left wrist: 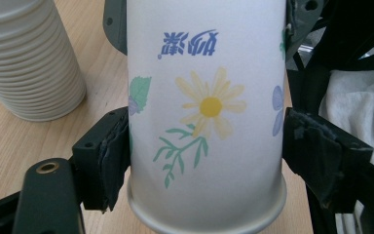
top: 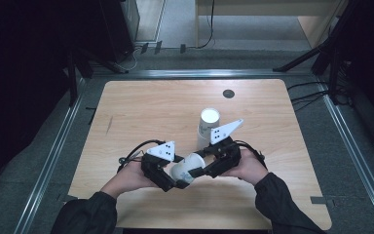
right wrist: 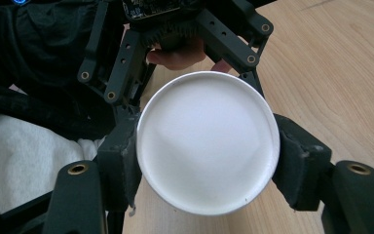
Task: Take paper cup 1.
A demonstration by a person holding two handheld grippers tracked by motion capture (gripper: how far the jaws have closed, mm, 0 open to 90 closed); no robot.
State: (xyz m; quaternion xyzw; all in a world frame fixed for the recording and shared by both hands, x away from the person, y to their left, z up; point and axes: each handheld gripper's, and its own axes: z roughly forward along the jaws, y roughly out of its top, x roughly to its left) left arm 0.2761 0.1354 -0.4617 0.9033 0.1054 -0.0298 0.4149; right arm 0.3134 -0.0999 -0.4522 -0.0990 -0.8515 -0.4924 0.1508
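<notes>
Lying on its side between the two tools, one paper cup [top: 187, 169] is held just above the near middle of the desk [top: 141, 112]. A second item, a stack of cups [top: 207, 126], stands upright just beyond it; the left gripper view shows many nested rims in the stack [left wrist: 27, 58], too many to count surely. The left tool [top: 174, 181] has its pads on the sides of the cup [left wrist: 207, 112], which bears a yellow daisy, green sprigs and blue print; its left pad touches the wall, while the right pad seems to touch too, though that edge is hard to read. The right tool [top: 198, 171] clamps the same cup [right wrist: 208, 142] at the end, both pads pressed against the white round rim that faces its camera. Both hands come in low from the near edge, the left hand [top: 129, 178] and right hand [top: 247, 166] angled inward so the tools meet at the cup.
</notes>
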